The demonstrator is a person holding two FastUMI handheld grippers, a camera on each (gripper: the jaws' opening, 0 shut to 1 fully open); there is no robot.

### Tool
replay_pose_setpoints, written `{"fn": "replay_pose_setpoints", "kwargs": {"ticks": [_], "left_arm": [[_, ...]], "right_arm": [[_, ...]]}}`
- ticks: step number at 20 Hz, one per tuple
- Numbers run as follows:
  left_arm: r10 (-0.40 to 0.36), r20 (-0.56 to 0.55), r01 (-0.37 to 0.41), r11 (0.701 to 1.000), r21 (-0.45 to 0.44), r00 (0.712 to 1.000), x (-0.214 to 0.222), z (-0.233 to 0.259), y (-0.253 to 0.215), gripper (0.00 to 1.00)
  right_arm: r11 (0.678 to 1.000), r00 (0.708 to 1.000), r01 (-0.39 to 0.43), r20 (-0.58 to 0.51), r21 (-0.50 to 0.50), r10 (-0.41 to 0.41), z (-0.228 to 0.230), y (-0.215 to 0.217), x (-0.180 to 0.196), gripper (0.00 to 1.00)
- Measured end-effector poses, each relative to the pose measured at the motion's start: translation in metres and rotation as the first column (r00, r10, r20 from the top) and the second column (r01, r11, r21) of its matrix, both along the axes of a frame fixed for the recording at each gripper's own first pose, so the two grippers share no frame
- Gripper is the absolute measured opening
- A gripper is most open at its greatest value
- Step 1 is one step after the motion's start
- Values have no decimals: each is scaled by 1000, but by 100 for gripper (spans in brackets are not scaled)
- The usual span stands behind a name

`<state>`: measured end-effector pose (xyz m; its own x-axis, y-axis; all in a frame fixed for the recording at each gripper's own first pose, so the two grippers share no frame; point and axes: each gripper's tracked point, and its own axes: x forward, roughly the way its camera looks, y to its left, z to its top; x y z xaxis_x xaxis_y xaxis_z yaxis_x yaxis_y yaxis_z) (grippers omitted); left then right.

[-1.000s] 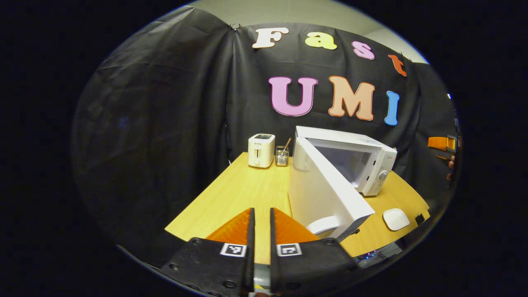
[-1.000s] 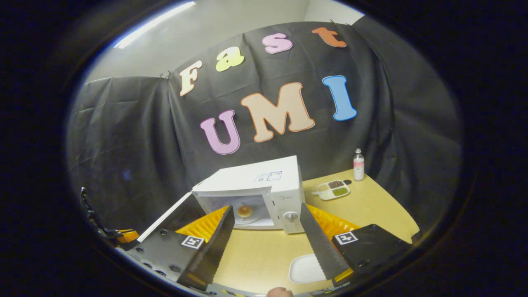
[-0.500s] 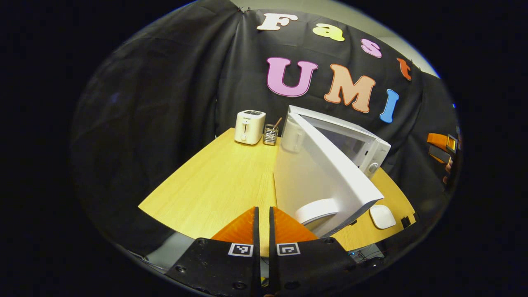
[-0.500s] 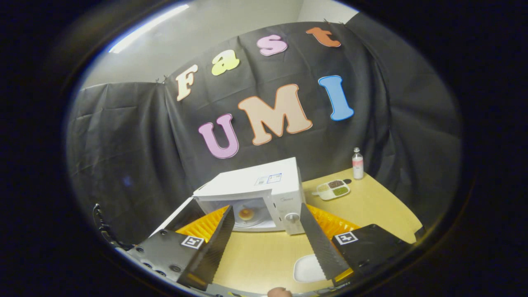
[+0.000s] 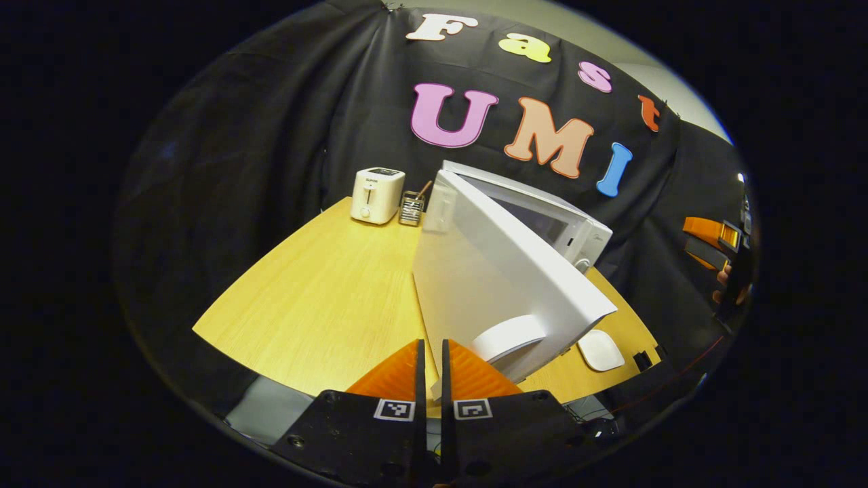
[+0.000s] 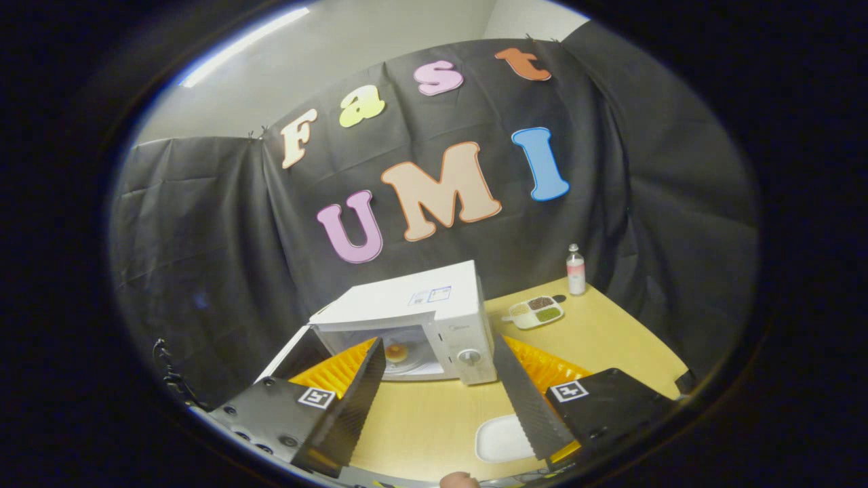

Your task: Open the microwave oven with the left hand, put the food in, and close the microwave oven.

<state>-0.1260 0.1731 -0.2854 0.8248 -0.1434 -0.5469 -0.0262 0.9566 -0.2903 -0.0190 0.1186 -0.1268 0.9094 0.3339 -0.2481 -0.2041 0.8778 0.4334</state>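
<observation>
The white microwave (image 6: 413, 305) stands on the wooden table (image 6: 434, 420), its door (image 5: 488, 285) swung open to the left. A round brown piece of food (image 6: 397, 351) lies inside on the turntable. In the left gripper view the door's outer face and its curved handle (image 5: 508, 335) sit just beyond my left gripper (image 5: 430, 343), which is shut with nothing between its fingers. I cannot tell if it touches the door. My right gripper (image 6: 439, 341) is open and empty, held back from the oven's front. It also shows far right as the right gripper (image 5: 708, 234), held by a hand.
A white toaster (image 5: 376, 195) and a small glass holder (image 5: 410, 208) stand at the table's back left. A divided tray (image 6: 532, 312) and a bottle (image 6: 575, 270) stand right of the oven. A white dish (image 6: 502, 439) lies near the front edge.
My left gripper has moved closer to the door's outer face, staying shut. The door hides more of the cavity than before. The right gripper has hardly moved and stays open.
</observation>
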Motion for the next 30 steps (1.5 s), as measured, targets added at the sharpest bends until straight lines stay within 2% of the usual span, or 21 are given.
{"fn": "replay_pose_setpoints", "kwargs": {"ticks": [1, 2, 5, 13, 22, 23, 30], "left_arm": [[-24, -9, 24, 1000, 5, 1000, -1, -1, -7, 7], [-43, -10, 43, 999, 15, 999, 1, -1, -12, 7], [-91, -5, 91, 995, 42, 996, 7, -2, -24, 7], [-182, 6, 182, 983, 18, 983, 31, 0, -70, 7], [-212, 28, 211, 977, 24, 977, 70, 11, -116, 7], [-213, 31, 213, 977, 27, 976, 75, 13, -121, 7], [-242, 48, 240, 970, 47, 969, 107, 21, -165, 8]], "right_arm": [[1000, 1000, 5, 3, -8, -5, 0, -2, -1, 89], [1000, 1000, 9, 4, -17, -9, 0, -4, -3, 98], [999, 1000, 24, 10, -23, -24, 5, -11, -8, 98], [996, 998, 62, 6, -65, -62, 9, -40, -19, 98], [992, 997, 73, 47, -99, -68, 25, -81, -16, 98], [992, 996, 74, 51, -104, -69, 26, -86, -14, 89], [989, 995, 90, 65, -121, -82, 29, -124, -5, 89]]}}
